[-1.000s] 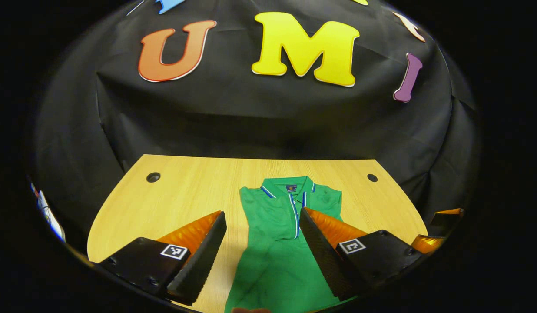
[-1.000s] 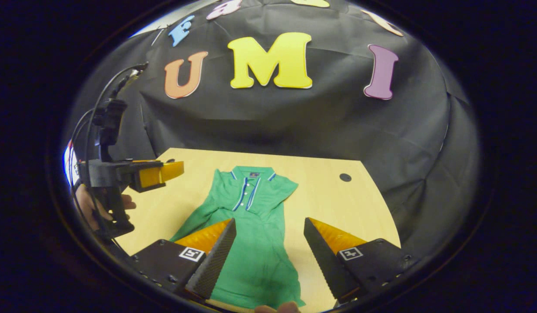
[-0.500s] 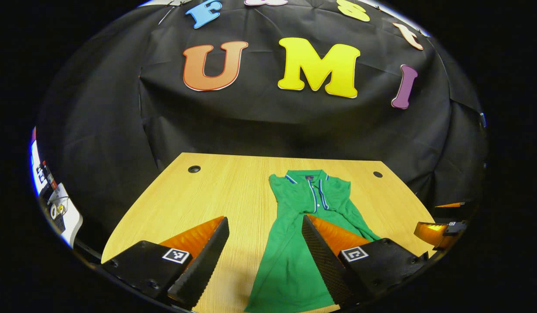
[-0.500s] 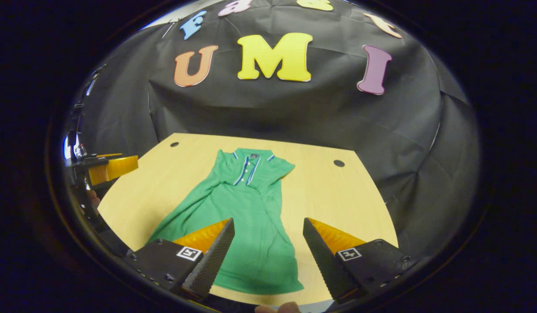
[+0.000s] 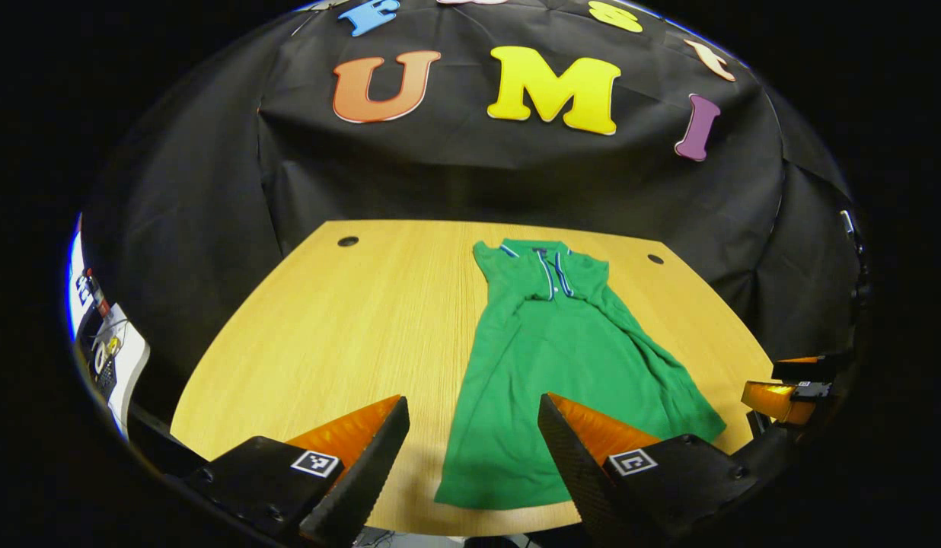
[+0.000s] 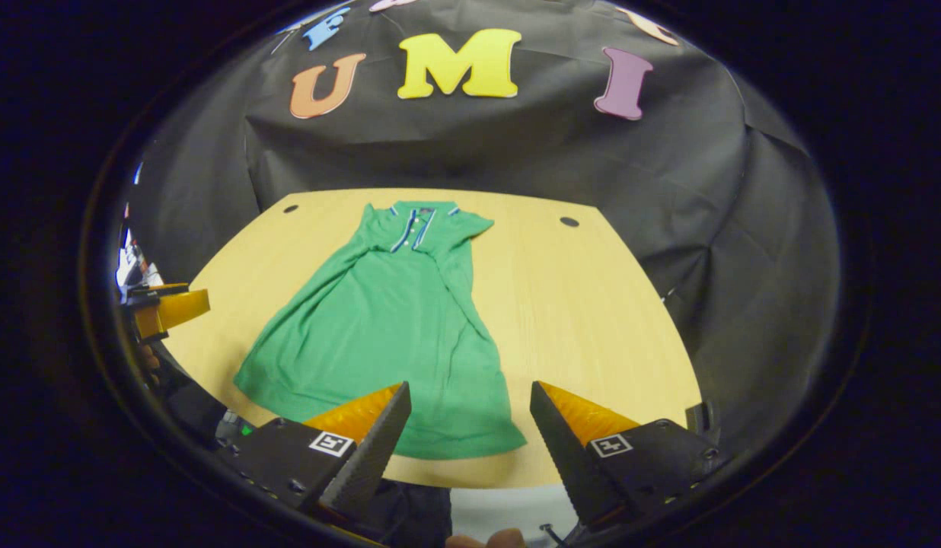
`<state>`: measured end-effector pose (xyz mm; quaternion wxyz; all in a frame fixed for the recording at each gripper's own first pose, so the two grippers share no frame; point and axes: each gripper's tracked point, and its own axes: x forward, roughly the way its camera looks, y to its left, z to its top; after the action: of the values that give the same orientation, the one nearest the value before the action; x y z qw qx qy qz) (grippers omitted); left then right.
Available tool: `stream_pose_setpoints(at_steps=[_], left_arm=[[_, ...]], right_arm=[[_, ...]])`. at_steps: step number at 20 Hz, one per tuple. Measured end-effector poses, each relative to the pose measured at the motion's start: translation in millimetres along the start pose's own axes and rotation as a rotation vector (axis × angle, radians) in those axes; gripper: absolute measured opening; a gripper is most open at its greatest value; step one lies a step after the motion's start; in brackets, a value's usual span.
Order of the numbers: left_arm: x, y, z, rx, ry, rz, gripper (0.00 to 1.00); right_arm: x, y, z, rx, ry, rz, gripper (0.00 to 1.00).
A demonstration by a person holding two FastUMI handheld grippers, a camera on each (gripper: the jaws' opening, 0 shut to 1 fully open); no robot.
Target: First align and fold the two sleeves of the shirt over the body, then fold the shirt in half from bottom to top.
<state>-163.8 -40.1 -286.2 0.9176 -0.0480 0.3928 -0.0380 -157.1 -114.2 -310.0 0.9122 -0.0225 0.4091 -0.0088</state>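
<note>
Shirt (image 5: pixel 562 365) fabric is seen just beyond the left gripper (image 5: pixel 474 449), whose 2 fingers are held spread with nothing between them above the near table (image 5: pixel 349 327) edge. The right gripper (image 6: pixel 470 434) is likewise held spread and empty, with the hem of the shirt (image 6: pixel 387 327) lying ahead between its fingers. Farther out, the green garment is laid flat, collar at the far end, both sleeves folded over the body. Each gripper is glimpsed at the edge of the other's view.
</note>
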Motion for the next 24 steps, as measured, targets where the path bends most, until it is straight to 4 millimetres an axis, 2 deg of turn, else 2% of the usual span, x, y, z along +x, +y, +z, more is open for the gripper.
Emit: stream_pose_setpoints(at_steps=[2,4,7,9,13,17,18,19,20,23,24], left_arm=[[9.4,-5.7,-33.2,-0.036,0.097,-0.04,1.0],[18.0,2.4,-66.2,-0.064,0.199,-0.023,1.0],[27.0,11.2,-93.3,-0.065,0.285,-0.004,1.0],[32.1,16.0,-98.1,-0.048,0.314,0.004,1.0],[44.7,34.6,-91.9,-0.011,0.33,0.014,1.0],[42.3,29.8,-101.2,0.005,0.369,0.013,1.0],[42.2,34.1,-98.5,0.021,0.359,0.015,1.0],[41.7,34.7,-98.2,0.03,0.359,0.011,1.0],[41.9,37.0,-98.9,0.041,0.363,0.013,1.0],[40.0,39.4,-97.9,0.055,0.381,0.026,1.0],[40.3,37.4,-99.7,0.051,0.391,0.024,1.0]], right_arm=[[6.8,-3.1,-16.8,-0.006,0.047,-0.003,0.96],[15.6,-7.3,-30.6,-0.008,0.088,-0.007,0.96],[35.5,-12.4,-48.4,0.002,0.156,-0.006,0.96],[47.8,-12.8,-62.8,0.019,0.212,0.001,0.96],[65.5,-20.2,-78.2,0.014,0.279,-0.005,0.96],[74.7,-21.5,-85.0,0.0,0.315,0.021,0.96],[76.7,-19.6,-82.6,0.009,0.311,0.029,0.97],[77.1,-19.8,-81.1,0.009,0.316,0.034,0.92],[77.5,-18.0,-81.5,0.01,0.32,0.045,0.94],[76.4,-17.5,-83.6,0.01,0.329,0.052,0.85],[75.1,-15.9,-82.9,0.007,0.331,0.059,0.74]])
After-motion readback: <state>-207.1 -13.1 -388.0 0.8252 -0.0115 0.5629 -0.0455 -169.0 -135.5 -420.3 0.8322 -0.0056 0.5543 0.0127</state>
